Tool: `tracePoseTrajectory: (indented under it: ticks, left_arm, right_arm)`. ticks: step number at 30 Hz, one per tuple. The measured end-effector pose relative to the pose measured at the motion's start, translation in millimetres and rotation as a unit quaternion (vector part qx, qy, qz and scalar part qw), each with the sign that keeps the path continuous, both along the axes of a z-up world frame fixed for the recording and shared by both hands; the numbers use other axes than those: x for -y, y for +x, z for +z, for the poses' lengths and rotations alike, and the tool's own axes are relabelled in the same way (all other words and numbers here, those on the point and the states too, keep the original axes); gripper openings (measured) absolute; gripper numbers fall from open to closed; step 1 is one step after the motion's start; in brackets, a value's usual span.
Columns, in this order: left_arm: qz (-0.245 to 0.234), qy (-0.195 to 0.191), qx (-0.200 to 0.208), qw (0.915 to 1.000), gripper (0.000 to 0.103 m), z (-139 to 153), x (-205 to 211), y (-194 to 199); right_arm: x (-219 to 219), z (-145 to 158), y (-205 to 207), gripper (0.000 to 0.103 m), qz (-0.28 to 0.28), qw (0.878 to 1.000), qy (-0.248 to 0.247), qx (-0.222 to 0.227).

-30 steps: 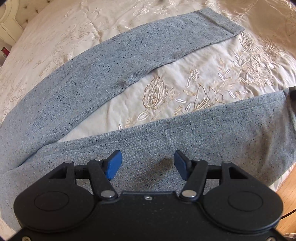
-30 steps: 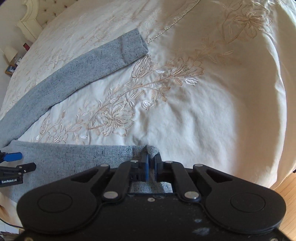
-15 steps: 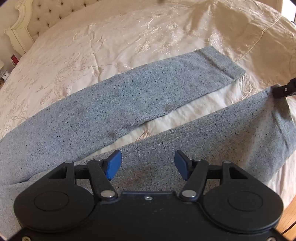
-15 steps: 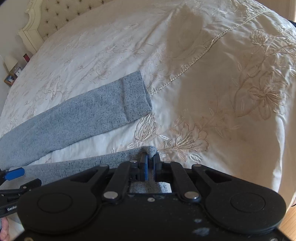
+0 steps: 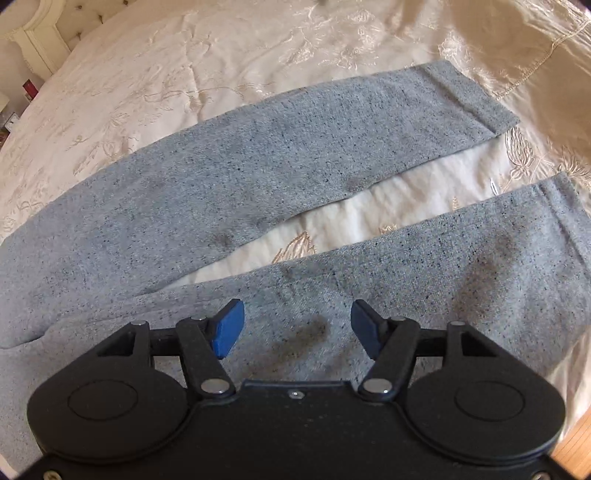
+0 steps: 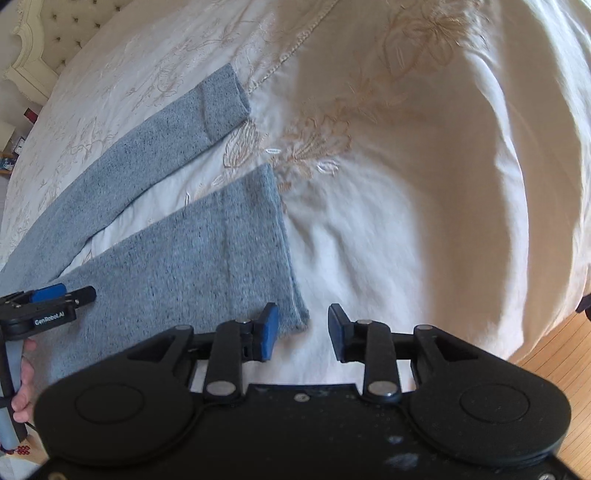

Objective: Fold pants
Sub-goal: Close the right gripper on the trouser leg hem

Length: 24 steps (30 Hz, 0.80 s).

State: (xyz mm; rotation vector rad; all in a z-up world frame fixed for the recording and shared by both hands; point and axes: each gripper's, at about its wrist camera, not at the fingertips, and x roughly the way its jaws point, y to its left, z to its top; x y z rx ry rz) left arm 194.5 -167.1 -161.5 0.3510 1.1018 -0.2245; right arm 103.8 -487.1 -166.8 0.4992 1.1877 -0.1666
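Both wide open, holding nothing: left gripper [image 5: 297, 325] above the near leg of the grey pants [image 5: 258, 166]; right gripper [image 6: 303, 328] beside its hem, on the bed [image 6: 406, 184].

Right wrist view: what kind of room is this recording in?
Most likely a bedroom: an embroidered cream bedspread, a tufted headboard at top left, and wood flooring at lower right.

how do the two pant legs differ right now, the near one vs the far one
The near leg lies right under both grippers, its hem corner just ahead of the open right gripper; the far leg lies beyond, with no gripper near it. The near leg carries gripper shadows under the open left gripper; the far leg carries none. Both are flat, speckled grey, cuffed, and splay apart on the bedspread.
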Motion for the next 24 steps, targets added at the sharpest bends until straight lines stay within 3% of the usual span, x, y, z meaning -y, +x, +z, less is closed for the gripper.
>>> tracePoseTrajectory:
  ticks: [3, 7, 8, 9, 13, 18, 19, 20, 22, 24]
  left_arm:
    - [0.01, -0.003, -0.004, 0.9999, 0.068, 10.1, -15.3, -12.5]
    - [0.026, 0.005, -0.01, 0.9996, 0.068, 18.1, -33.4, -29.4]
    - [0.029, 0.01, -0.013, 0.9994, 0.068, 19.3, -37.2, -33.7]
    - [0.032, 0.013, -0.015, 0.9993, 0.068, 19.9, -41.3, -36.2]
    - [0.045, 0.012, -0.017, 0.9987, 0.068, 24.3, -56.7, -44.4]
    - [0.064, 0.02, -0.001, 0.9978, 0.068, 13.5, -74.3, -45.1]
    - [0.069, 0.029, 0.0, 0.9972, 0.068, 6.7, -76.8, -42.9]
    - [0.073, 0.037, -0.008, 0.9966, 0.067, -2.4, -78.9, -39.6]
    - [0.063, 0.031, -0.068, 0.9952, 0.066, -29.2, -83.8, -28.2]
    - [0.052, 0.02, -0.067, 0.9962, 0.067, -30.6, -87.7, -23.5]
  right_arm:
    - [-2.6, -9.4, -6.0, 0.035, -0.008, 1.0, 0.015, 0.003]
    - [-11.5, -23.0, 16.2, 0.034, -0.006, 0.999, 0.034, -0.009]
    - [-14.1, -23.7, 19.6, 0.03, -0.008, 1.0, 0.028, -0.012]
    - [-17.4, -22.1, 23.5, 0.008, -0.003, 1.0, 0.015, -0.016]
    - [-24.8, -1.1, 19.8, 0.003, 0.006, 0.999, -0.035, -0.041]
    - [-33.6, -11.7, 19.3, 0.004, 0.01, 0.996, -0.065, -0.064]
    - [-36.6, -14.6, 20.8, 0.009, 0.008, 0.995, -0.073, -0.069]
    - [-38.5, -16.3, 23.1, 0.013, 0.004, 0.994, -0.081, -0.077]
    - [-40.8, -13.0, 25.9, 0.021, -0.016, 0.99, -0.108, -0.094]
    - [-47.4, -1.5, 26.4, 0.021, -0.034, 0.986, -0.143, -0.082]
